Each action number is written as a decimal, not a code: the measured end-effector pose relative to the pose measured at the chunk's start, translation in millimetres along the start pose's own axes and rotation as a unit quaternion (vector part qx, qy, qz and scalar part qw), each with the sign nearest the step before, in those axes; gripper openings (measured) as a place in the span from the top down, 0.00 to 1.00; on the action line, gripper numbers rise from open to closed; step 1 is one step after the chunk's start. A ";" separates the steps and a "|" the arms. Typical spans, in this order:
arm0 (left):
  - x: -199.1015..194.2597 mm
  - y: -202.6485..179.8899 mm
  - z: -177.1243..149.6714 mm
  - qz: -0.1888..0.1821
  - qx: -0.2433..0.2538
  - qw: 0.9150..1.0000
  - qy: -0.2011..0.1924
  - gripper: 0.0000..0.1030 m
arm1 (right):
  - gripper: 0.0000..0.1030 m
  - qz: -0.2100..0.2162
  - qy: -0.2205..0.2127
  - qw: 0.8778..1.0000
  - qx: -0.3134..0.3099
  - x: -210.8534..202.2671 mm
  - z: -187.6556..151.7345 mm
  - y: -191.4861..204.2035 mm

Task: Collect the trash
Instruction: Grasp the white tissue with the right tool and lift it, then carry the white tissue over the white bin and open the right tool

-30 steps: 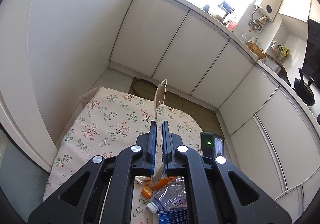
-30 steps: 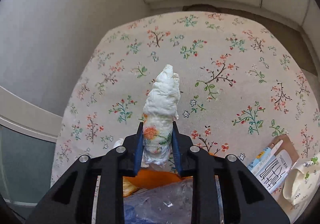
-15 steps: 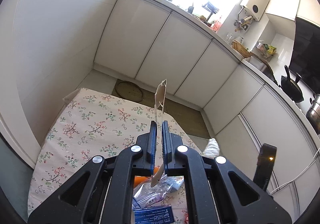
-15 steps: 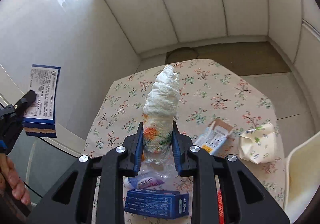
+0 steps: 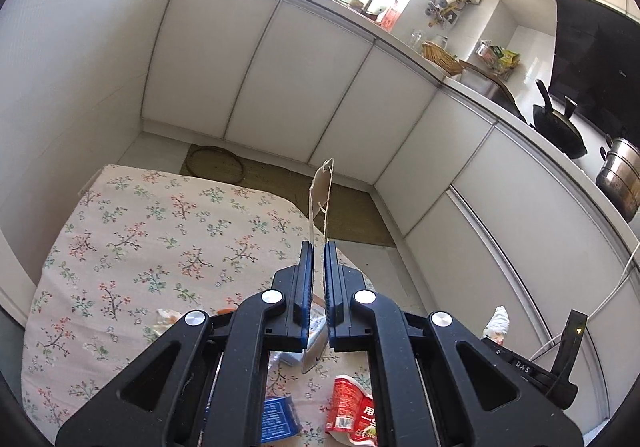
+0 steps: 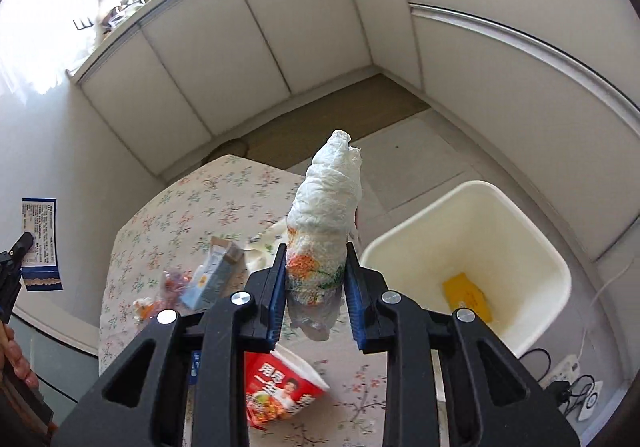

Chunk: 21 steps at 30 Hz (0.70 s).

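My right gripper (image 6: 316,247) has a crumpled white paper towel wad (image 6: 328,191) with orange and green stains between its pads; its jaws are opening, and the pads still touch the wad. It hangs above the table's right edge, beside a cream waste bin (image 6: 520,247) on the floor. A yellow scrap (image 6: 466,291) lies inside the bin. My left gripper (image 5: 316,247) is shut on a thin blue-and-white card (image 5: 320,191), seen edge-on above the floral tablecloth (image 5: 140,231). The right wrist view shows that card (image 6: 38,243) flat at far left.
On the tablecloth (image 6: 192,207) lie a red noodle cup (image 6: 280,383), a small carton (image 6: 212,275), orange scraps (image 6: 172,283) and a blue box (image 5: 278,419). White cabinets (image 5: 280,87) line the walls. A power strip with cables (image 6: 568,371) lies on the floor right of the bin.
My right gripper swung up and to the right with the wad, from over the table toward the bin, which came into view. My left gripper shifted right, still holding the card.
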<state>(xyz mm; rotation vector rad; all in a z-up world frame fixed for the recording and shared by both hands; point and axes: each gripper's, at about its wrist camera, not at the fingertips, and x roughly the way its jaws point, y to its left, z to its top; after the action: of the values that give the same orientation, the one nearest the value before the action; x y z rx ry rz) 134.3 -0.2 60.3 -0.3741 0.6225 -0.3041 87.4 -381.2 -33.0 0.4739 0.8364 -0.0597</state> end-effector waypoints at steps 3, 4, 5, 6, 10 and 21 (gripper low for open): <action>16.1 -22.8 -9.7 -0.020 0.009 1.000 0.012 0.95 | 0.71 -0.005 0.001 1.000 0.019 -2.1 -2.0 -26.2; 21.5 -31.3 -13.1 -0.026 0.013 0.999 0.016 0.95 | 0.66 -0.007 0.001 1.000 0.022 -3.9 -2.7 -30.6; 26.9 -40.1 -16.0 -0.033 0.017 0.999 0.019 0.95 | 0.54 -0.011 -0.002 1.000 0.026 -7.0 -3.1 -35.9; 33.1 -50.2 -19.9 -0.041 0.022 0.999 0.024 0.95 | 0.49 -0.016 -0.008 0.999 0.030 -10.4 -3.3 -40.2; 57.7 -89.7 -37.5 -0.077 0.038 0.995 0.049 0.95 | 0.21 -0.058 -0.041 0.996 0.046 -27.2 -2.9 -63.9; 119.3 -191.9 -99.2 -0.165 0.097 0.974 0.118 0.95 | 0.06 -0.241 -0.091 0.960 0.105 -60.8 -5.8 -135.3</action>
<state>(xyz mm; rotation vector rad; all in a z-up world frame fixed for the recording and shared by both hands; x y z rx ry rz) 134.2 -241.2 7.4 -0.2534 0.7556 -0.7307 10.7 -507.9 -43.7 0.4459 0.7513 -0.6400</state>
